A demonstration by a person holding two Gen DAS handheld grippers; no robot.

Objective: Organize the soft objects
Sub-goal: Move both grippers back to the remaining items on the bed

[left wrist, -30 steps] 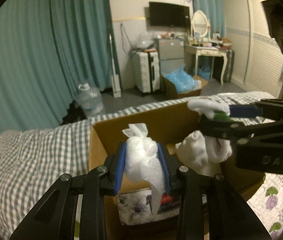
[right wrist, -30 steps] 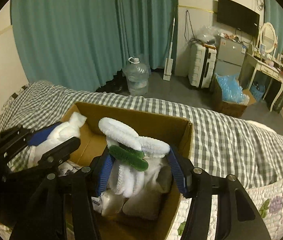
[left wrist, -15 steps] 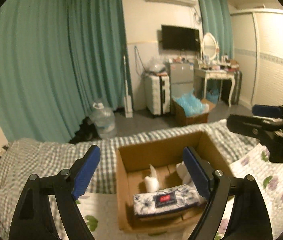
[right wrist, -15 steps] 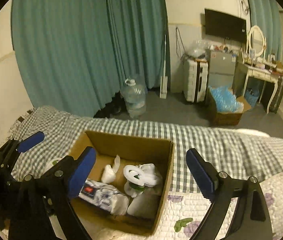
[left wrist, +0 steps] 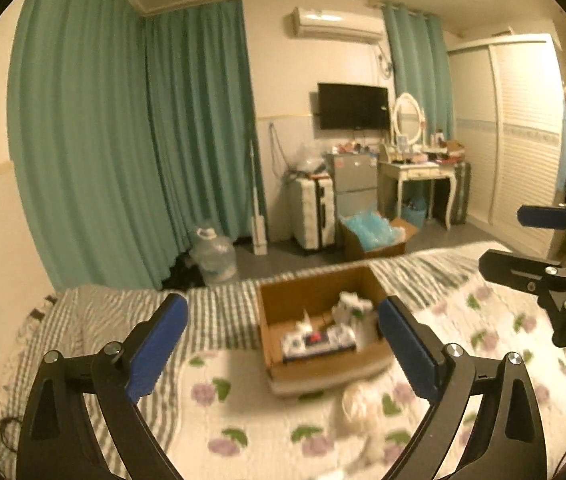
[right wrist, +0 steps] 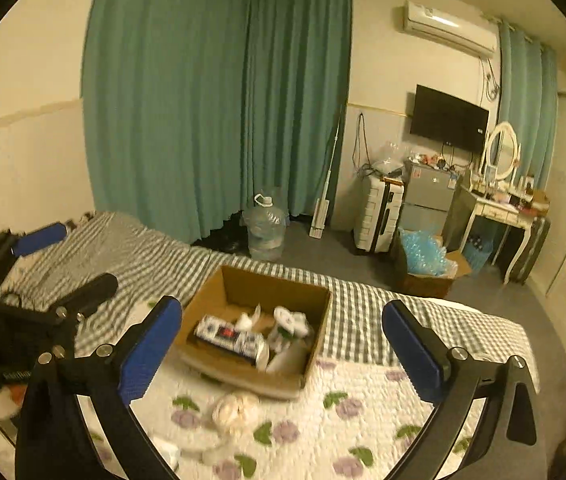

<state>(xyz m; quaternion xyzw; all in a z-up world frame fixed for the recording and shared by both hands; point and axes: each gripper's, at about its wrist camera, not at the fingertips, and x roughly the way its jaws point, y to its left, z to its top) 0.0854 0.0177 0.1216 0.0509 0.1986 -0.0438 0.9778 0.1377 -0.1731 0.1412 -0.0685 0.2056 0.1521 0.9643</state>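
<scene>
A brown cardboard box [left wrist: 283, 368] [right wrist: 315, 304] sits on the bed. Inside lie a floral tissue pack [left wrist: 317, 340] [right wrist: 231, 338], a white cloth bundle [left wrist: 305, 320] [right wrist: 247, 320] and a white and green fluffy item [left wrist: 353, 306] [right wrist: 289, 322]. A pale soft ball [left wrist: 357, 402] [right wrist: 237, 406] lies on the quilt in front of the box. My left gripper [left wrist: 283, 348] is open and empty, well back from the box. My right gripper [right wrist: 283, 348] is open and empty too, and shows at the right of the left wrist view [left wrist: 523, 240].
The bed has a floral quilt [right wrist: 363, 420] and a grey checked sheet [right wrist: 155, 256]. More white soft things [right wrist: 171, 452] lie at the quilt's near edge. Beyond the bed stand a water jug [right wrist: 265, 228], a suitcase [right wrist: 377, 220] and a box of blue bags [right wrist: 427, 268].
Both grippers let go of their white bundles into the box, opened wide, and pulled up and back from it.
</scene>
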